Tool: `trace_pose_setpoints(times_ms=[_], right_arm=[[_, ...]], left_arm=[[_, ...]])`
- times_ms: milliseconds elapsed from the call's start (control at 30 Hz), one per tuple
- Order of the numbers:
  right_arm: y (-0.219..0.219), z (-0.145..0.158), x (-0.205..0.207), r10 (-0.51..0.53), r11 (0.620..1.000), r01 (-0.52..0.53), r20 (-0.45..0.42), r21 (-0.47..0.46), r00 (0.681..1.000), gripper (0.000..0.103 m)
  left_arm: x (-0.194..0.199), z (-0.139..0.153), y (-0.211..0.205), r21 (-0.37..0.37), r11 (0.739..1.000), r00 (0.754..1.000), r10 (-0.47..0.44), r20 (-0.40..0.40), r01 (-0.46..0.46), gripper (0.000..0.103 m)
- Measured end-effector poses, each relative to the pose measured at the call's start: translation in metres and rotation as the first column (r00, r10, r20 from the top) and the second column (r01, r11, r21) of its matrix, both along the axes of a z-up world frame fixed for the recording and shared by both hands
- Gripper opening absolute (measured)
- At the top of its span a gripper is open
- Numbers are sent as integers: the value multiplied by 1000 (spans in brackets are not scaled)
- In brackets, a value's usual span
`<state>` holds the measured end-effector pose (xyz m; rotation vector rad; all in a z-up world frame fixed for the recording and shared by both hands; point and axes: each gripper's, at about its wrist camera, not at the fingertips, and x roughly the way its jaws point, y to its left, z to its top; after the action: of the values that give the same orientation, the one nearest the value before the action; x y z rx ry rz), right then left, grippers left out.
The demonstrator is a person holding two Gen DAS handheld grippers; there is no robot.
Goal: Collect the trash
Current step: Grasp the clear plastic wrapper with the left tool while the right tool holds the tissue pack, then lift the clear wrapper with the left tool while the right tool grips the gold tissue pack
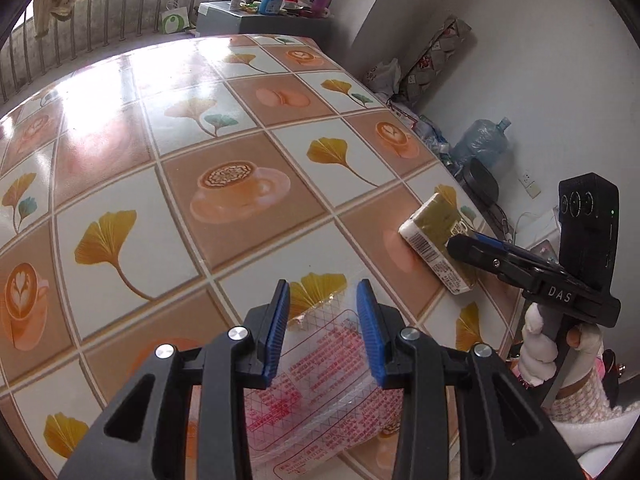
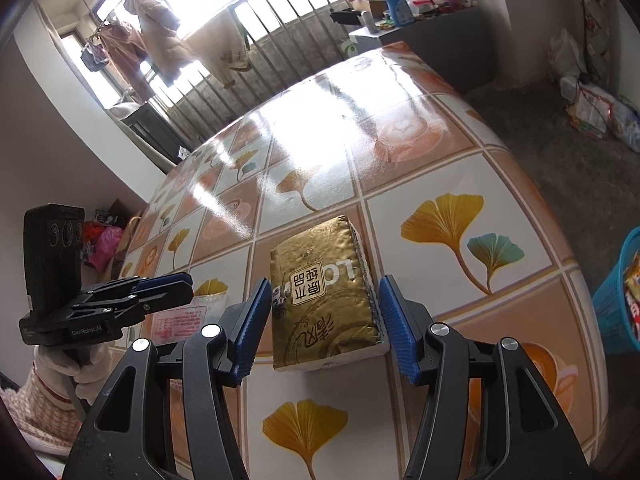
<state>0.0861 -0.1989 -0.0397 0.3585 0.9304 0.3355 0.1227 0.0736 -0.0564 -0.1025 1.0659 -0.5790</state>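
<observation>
A lived-in home: laundry [image 2: 160,36] hangs drying by the barred window [image 2: 256,12], a side cabinet [image 1: 256,20] is crowded with bottles, a water jug [image 1: 482,140] sits against the wall, and a bench [image 1: 224,128] wears a ginkgo-and-coffee-cup oilcloth.

On the table [image 2: 460,184], the tissue pack [image 2: 324,292] lies between the spread fingers of the right gripper [image 2: 322,328]. At nine o'clock from it, the plastic wrapper [image 1: 320,376] lies under the left gripper [image 1: 324,320], perhaps touching. A basket [image 2: 616,300] stands at three o'clock, off the table's edge.
</observation>
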Motion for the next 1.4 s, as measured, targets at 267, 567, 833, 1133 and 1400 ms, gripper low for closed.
trace_pose_setpoints(times_ms=[267,567,833,1133,1400], right_arm=[[-13,50,-29,-30,999,26,202,23,979,67],[80,17,-34,297,953,-289,98,-86,950,17],[125,-12,-37,395,904,-385,15,-186,919,3],[123,-10,-35,388,912,-382,10,-147,922,2],[115,-11,-36,386,916,-381,11,-125,923,2]], left_arm=[[-8,22,56,-63,991,993,116,-21,-117,39],[-34,3,88,-188,967,975,140,-172,-172,40],[-33,-12,89,-146,967,959,176,-221,-211,40],[-27,-20,93,-216,953,954,153,-256,-211,40],[-26,-30,100,-409,883,929,76,-361,-231,40]])
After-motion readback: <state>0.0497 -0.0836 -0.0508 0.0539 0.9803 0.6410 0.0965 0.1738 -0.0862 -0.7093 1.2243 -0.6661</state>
